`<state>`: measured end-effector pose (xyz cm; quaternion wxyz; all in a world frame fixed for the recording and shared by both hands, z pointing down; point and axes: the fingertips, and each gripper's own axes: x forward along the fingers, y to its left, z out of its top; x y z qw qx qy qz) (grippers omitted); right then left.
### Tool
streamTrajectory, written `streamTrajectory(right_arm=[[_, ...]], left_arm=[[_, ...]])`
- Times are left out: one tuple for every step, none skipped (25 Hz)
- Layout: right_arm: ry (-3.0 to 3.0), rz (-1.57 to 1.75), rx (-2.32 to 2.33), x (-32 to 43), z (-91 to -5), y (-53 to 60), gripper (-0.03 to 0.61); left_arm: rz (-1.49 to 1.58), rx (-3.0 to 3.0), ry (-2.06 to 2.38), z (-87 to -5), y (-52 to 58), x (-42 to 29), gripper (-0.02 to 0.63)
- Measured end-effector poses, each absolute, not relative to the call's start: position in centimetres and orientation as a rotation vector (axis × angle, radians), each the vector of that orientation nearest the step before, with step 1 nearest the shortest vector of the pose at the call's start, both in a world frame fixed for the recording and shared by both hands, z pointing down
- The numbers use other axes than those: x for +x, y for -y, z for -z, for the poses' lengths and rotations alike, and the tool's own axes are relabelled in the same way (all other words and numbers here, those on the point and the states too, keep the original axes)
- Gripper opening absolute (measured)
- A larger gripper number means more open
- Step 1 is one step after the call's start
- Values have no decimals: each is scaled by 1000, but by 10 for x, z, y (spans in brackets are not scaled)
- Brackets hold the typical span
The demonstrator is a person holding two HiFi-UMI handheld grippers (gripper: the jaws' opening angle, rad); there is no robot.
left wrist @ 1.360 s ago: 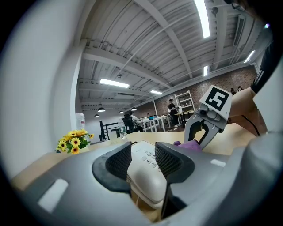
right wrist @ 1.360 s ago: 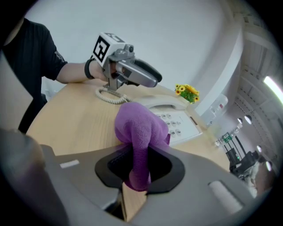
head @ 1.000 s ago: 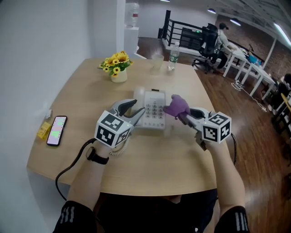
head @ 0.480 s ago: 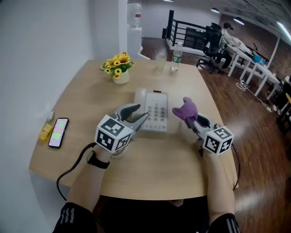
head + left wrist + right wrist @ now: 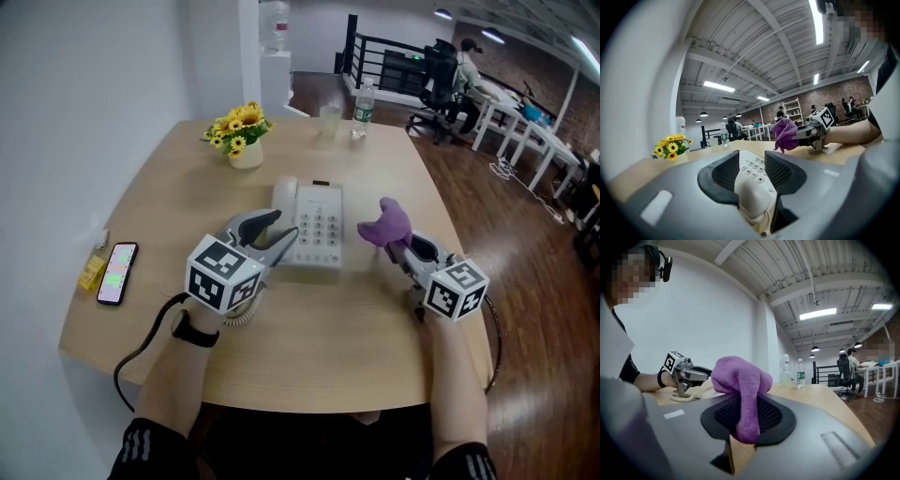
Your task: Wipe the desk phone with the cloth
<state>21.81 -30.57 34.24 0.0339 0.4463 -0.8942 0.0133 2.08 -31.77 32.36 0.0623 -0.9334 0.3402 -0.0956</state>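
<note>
Head view gives us the layout. The desk phone (image 5: 317,230) sits mid-table (image 5: 319,356), keypad up, with the handset (image 5: 284,199) cradled along its left edge. The left gripper (image 5: 287,228) comes in at the phone's near-left corner. The right gripper (image 5: 401,246) is just right of the phone, with the purple cloth (image 5: 386,223) bunched at its tip. The cloth is lifted off the wood and has a visible gap to the phone body.

From that angle we can't read the left claw's grip, but the left gripper view settles it. The near end of the handset fills the space between the two pads, and both pads look to be seated against its sides. We call that clamped on the handset. The keypad shows past it, and the cloth hangs beyond the phone's far side.

The right gripper view confirms what the head view only hints at. The jaws are closed on the cloth, with one fold pinched between the pads, the bulk mounded above them and a tail drooping below. It also shows the left gripper side-on, with the coiled cord (image 5: 686,397) lying on the table under it.

Only the head view shows these:
- sunflower pot (image 5: 239,136) behind the phone
- glass (image 5: 328,120) and water bottle (image 5: 361,108) at the far edge
- smartphone (image 5: 117,272) with its screen lit at the left edge, a yellow item (image 5: 91,270) just beside it
</note>
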Motion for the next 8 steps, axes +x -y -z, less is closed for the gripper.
streamTrajectory(right_arm=[[2747, -34, 1369, 218, -342, 305, 78], [2746, -30, 1368, 218, -342, 305, 78], [2747, -28, 1367, 217, -342, 305, 78], [2749, -27, 1368, 217, -341, 305, 78], [2750, -28, 1369, 217, -341, 304, 78], [2751, -30, 1371, 218, -341, 304, 78], [2752, -31, 1373, 218, -341, 304, 78], [2753, -33, 1375, 218, -341, 304, 78]], left_arm=[[286, -2823, -1028, -323, 318, 21, 163], [283, -2824, -1029, -323, 318, 20, 163], [281, -2823, -1030, -322, 318, 20, 163], [280, -2823, -1030, -322, 318, 20, 163], [279, -2822, -1030, -321, 317, 20, 163], [278, -2822, -1028, -320, 317, 20, 163], [276, -2822, -1026, -320, 317, 20, 163], [275, -2823, -1025, -320, 317, 20, 163]])
